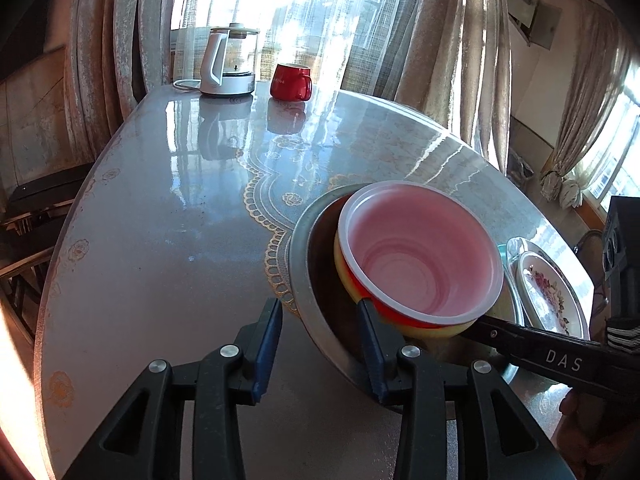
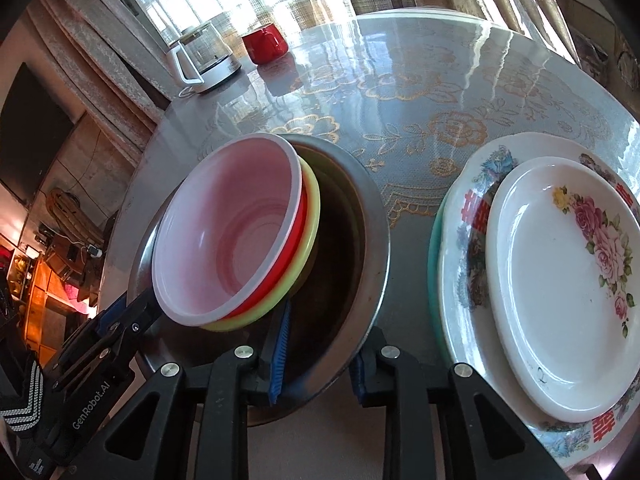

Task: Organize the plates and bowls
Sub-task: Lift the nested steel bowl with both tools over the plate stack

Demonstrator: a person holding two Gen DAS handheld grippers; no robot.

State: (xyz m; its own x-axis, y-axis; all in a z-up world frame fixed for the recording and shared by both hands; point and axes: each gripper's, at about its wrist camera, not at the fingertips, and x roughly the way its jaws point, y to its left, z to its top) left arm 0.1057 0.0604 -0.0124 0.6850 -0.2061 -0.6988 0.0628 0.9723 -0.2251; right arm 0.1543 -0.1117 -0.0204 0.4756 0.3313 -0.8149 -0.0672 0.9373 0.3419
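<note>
A pink bowl (image 1: 420, 248) (image 2: 228, 232) nests in a red and a yellow bowl, and the stack leans tilted inside a wide metal bowl (image 1: 300, 248) (image 2: 376, 232). My left gripper (image 1: 318, 306) (image 2: 132, 312) straddles the metal bowl's near rim. One finger is outside with table showing beside it, the other is inside against the yellow bowl, and the jaws stand apart. My right gripper (image 2: 324, 328) (image 1: 480, 322) has one pad on the inner wall and one on the outer rim of the metal bowl. To the right lies a stack of plates, topped by a white rose plate (image 2: 560, 280) (image 1: 548, 288).
A glass kettle (image 1: 228, 64) (image 2: 204, 56) and a red mug (image 1: 290, 82) (image 2: 266, 44) stand at the far edge of the round glossy table (image 1: 160, 220) by the curtained window. A larger patterned plate (image 2: 468, 232) and a teal one lie under the rose plate.
</note>
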